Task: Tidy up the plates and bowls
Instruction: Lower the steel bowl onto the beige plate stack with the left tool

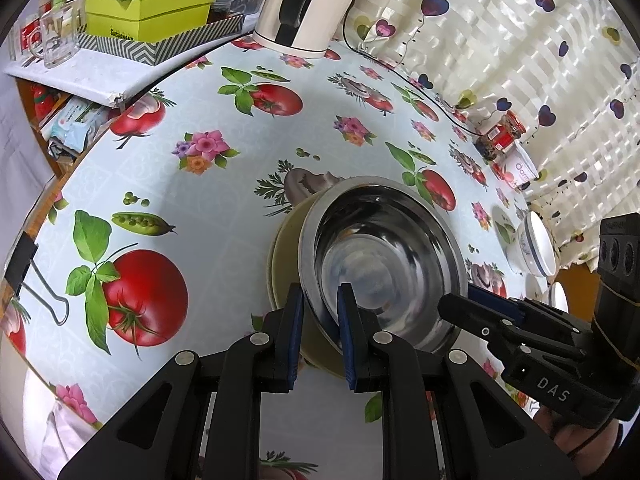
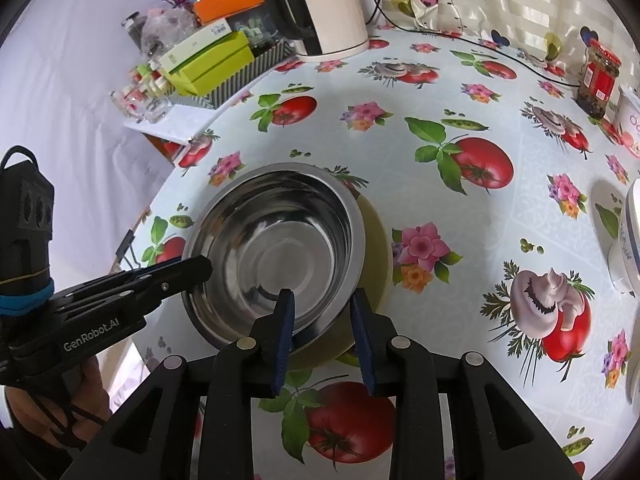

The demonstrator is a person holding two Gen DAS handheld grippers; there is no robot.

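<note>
Vegetable-print tabletop (image 1: 192,200) carries my shiny steel bowl (image 1: 384,252), nested on an olive plate (image 1: 285,256). Left gripper (image 1: 320,304) jaws clench its near rim; right gripper (image 2: 322,304) jaws straddle it loosely. Stiff, light, slippery: I'd grasp rims.

bare tablecloth (image 2: 500,240) right of steel bowl (image 2: 276,248)

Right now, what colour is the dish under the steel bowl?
Olive green dish; it shows best in the right wrist view, beneath the steel bowl.

Black tongs (image 1: 320,304) (image 2: 322,310) with blue pads (image 2: 286,320), silver rivets — white lettering "DAS" and "GenRobot.AI" on their sides.
</note>
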